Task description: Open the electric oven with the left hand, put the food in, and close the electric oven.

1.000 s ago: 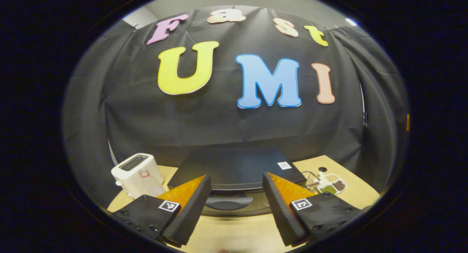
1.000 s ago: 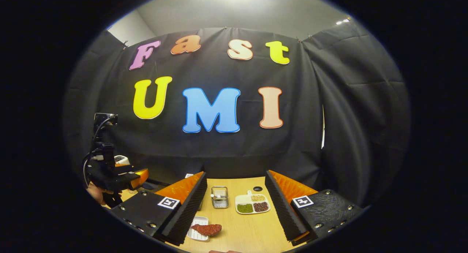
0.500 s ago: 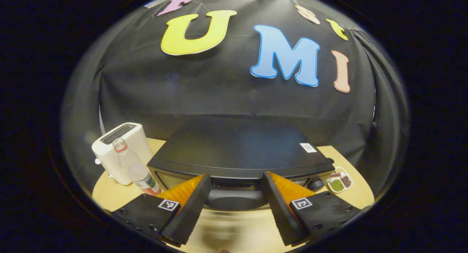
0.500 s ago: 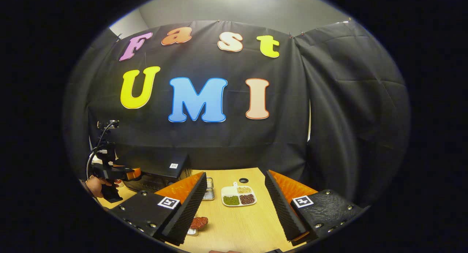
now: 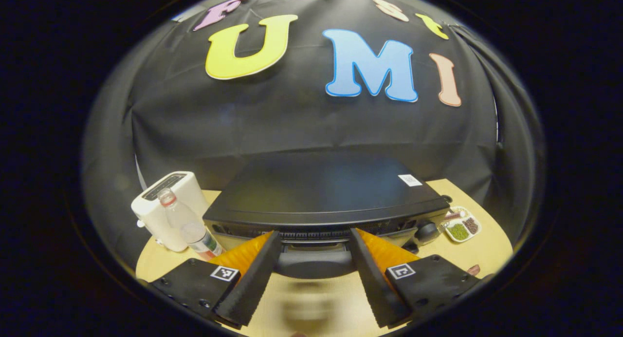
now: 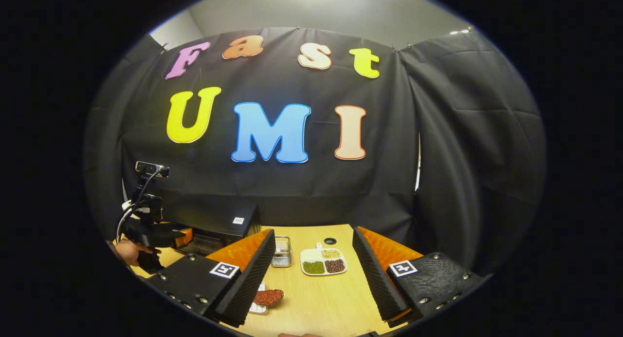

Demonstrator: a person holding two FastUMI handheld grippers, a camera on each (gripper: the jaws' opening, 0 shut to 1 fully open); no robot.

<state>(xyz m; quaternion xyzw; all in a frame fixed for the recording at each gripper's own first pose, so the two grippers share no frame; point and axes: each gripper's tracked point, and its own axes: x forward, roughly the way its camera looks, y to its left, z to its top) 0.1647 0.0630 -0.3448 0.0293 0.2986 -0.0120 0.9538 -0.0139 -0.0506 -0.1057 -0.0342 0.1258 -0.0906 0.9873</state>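
Note:
The black electric oven (image 5: pixel 326 191) stands on the wooden table straight ahead in the left gripper view. Its dark door handle (image 5: pixel 314 261) lies between the fingers of my left gripper (image 5: pixel 314 235), which is open; whether a finger touches the handle I cannot tell. In the right gripper view the food, a reddish piece of meat (image 6: pixel 268 296), rests on a small white tray beside my right gripper (image 6: pixel 314 234), which is open and holds nothing. Far left in that view is the oven (image 6: pixel 214 222) with the left gripper (image 6: pixel 158 234) in a hand in front of it.
A white toaster (image 5: pixel 165 205) and a clear bottle (image 5: pixel 192 230) stand left of the oven. To its right are a sectioned dish of beans (image 5: pixel 462 227) (image 6: pixel 323 261) and a small metal basket (image 6: pixel 281 252). The booth's black cloth closes off the back and right.
My left gripper has come down and in toward the oven's front, so the handle now lies between its fingers. The right gripper has only shifted slightly and stays open.

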